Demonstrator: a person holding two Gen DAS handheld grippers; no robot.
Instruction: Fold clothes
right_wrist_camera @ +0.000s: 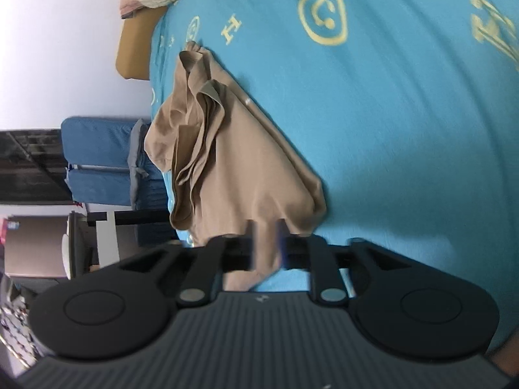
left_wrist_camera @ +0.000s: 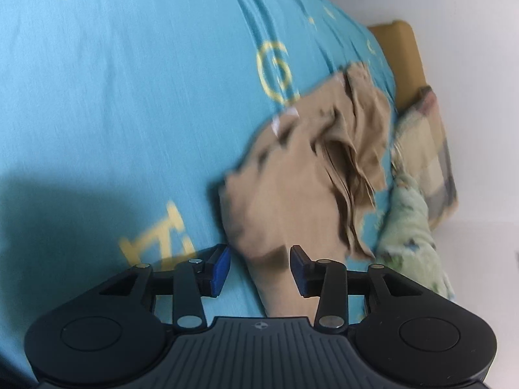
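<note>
Straddling the tan garment [left_wrist_camera: 292, 175] on the bed [left_wrist_camera: 129, 97], both tools [left_wrist_camera: 259, 267] [right_wrist_camera: 265, 243] stand apart, unclamped, so its bunched folds could slump.

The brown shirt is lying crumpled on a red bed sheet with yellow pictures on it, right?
Not quite. The sheet is blue, not red. The right wrist view shows it clearly. The rest is right: the brown shirt lies crumpled on it, and the sheet has yellow pictures.

Right gripper [right_wrist_camera: 266, 246] jaws motion-blurred over the tan garment [right_wrist_camera: 246, 168], grip unclear
</note>
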